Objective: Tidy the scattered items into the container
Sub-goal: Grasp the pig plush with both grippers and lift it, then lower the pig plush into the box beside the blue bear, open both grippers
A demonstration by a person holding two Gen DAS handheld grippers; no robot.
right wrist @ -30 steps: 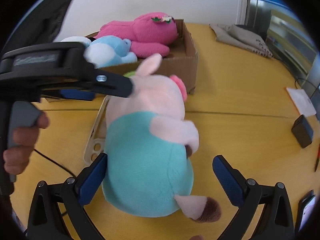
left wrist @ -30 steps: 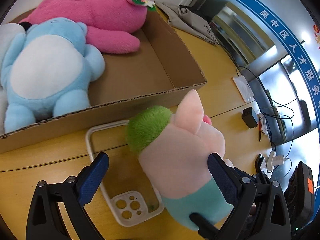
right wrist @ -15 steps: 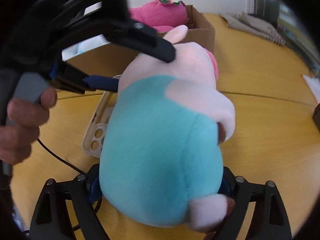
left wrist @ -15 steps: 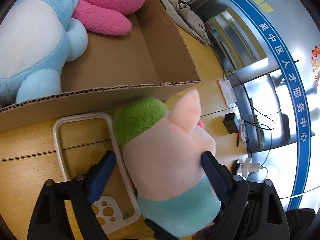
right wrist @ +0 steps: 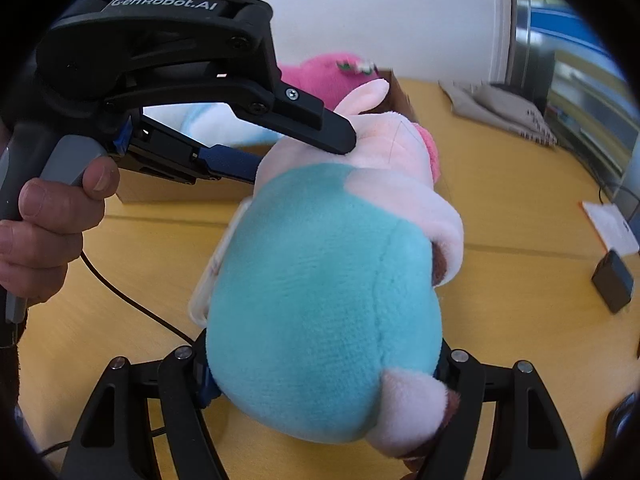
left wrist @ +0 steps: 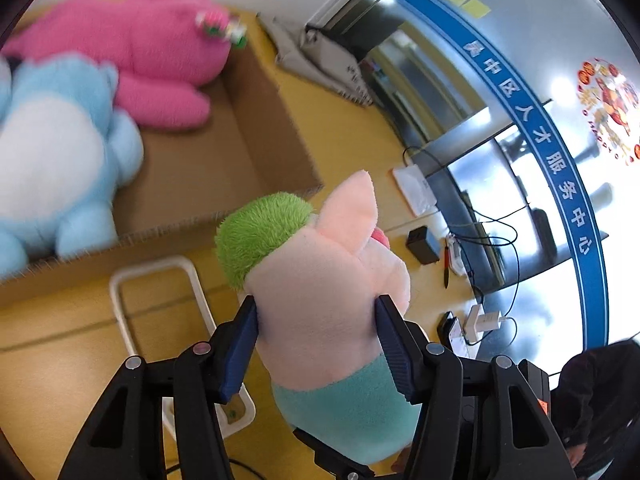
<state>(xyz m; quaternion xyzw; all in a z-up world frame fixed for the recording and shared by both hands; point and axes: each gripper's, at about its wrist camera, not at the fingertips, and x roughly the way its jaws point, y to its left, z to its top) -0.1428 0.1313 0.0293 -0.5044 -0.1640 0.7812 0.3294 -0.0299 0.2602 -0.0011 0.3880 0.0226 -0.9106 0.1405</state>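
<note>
Both claws are closing on the pig plush (left wrist: 320, 300), left claw (left wrist: 316, 344) clenching its head, right claw (right wrist: 324, 376) apparently its teal body, to carry it into the cardboard box (left wrist: 192, 176).

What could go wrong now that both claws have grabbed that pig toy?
The plush pig is soft, and both the left gripper and the right gripper are closing on it, so it may squash and slip. The cardboard box already holds a pink plush and a blue plush, so little room is left.
</note>
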